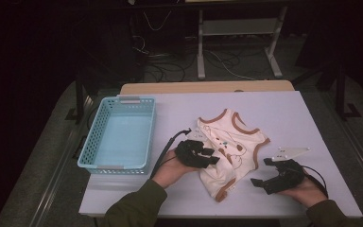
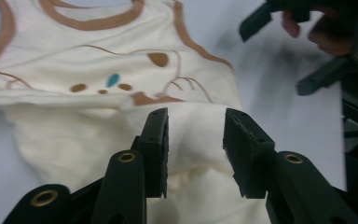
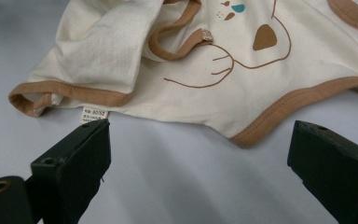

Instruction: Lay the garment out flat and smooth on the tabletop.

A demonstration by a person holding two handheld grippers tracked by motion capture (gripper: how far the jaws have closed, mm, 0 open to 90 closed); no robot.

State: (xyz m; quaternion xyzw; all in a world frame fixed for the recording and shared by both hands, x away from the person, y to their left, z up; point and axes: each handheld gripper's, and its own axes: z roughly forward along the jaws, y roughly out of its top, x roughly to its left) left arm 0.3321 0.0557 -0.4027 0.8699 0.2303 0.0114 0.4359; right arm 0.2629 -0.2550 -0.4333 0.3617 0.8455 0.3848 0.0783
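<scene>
Cream sleeveless baby top (image 1: 230, 153) flat on white table (image 1: 312, 118), right of blue basket (image 1: 120, 135), long axis running away from the person. Left gripper (image 1: 207, 157) nearer (over folded hem), jaws apart, nothing pinched. Right gripper (image 1: 264, 172) just right of the top, jaws wide.

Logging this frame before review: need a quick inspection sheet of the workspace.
Surface: white table, bare apart from the items below.
Job's things: cream tank top with brown trim, partly folded; blue basket empty, at its left.
Clutter: nothing seen.
Grippers: left gripper over the top's folded part, jaws apart, not pressing the cloth; right gripper beside the hem, jaws wide, nothing between.
Cables: one trails from each gripper; loose cables on the floor.
Surroundings: dark room, white frame behind.
</scene>
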